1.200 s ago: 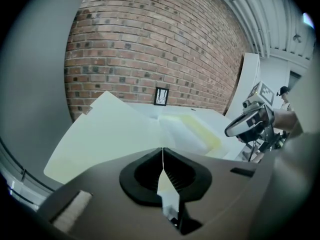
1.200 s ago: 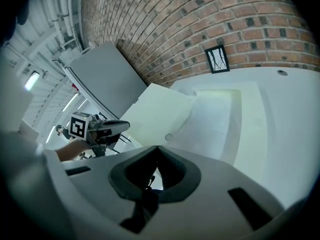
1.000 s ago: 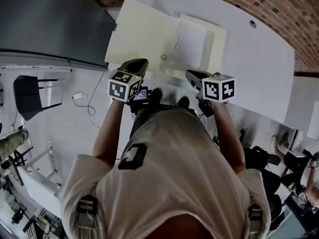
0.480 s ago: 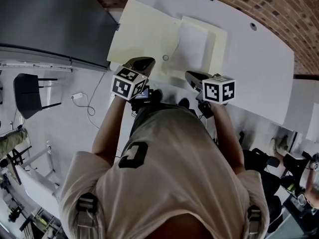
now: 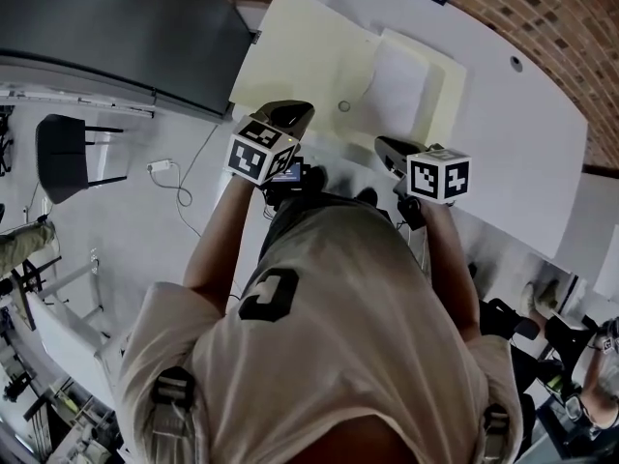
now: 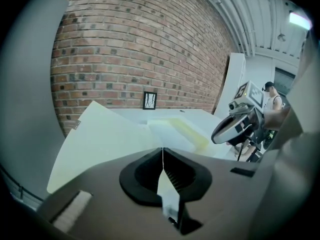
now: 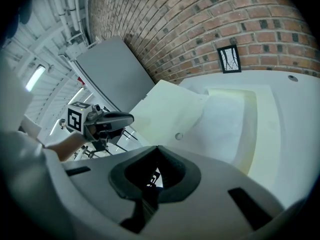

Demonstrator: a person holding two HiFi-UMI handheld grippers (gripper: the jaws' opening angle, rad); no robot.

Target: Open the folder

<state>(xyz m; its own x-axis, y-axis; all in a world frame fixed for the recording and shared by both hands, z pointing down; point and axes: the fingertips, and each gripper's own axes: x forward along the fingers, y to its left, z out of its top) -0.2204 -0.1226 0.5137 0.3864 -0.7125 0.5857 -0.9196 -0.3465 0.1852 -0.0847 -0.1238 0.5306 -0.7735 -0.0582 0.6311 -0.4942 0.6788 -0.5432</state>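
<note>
My white table (image 5: 513, 153) meets a brick wall (image 5: 571, 27) at the upper right, and a grey panel (image 5: 116, 27) fills the upper left. The folder (image 5: 309, 66) lies spread open at upper centre, its left flap reaching toward that panel. It sits just ahead of my left gripper (image 5: 293, 114) and right gripper (image 5: 387, 148). Both are pressed closed and empty. Open tabletop stretches to the folder's right.

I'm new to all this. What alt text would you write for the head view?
Seen from above, a person holds the left gripper and right gripper, both shut and empty, at the near edge of a white table where a pale yellow folder lies open, a white sheet inside.
</note>
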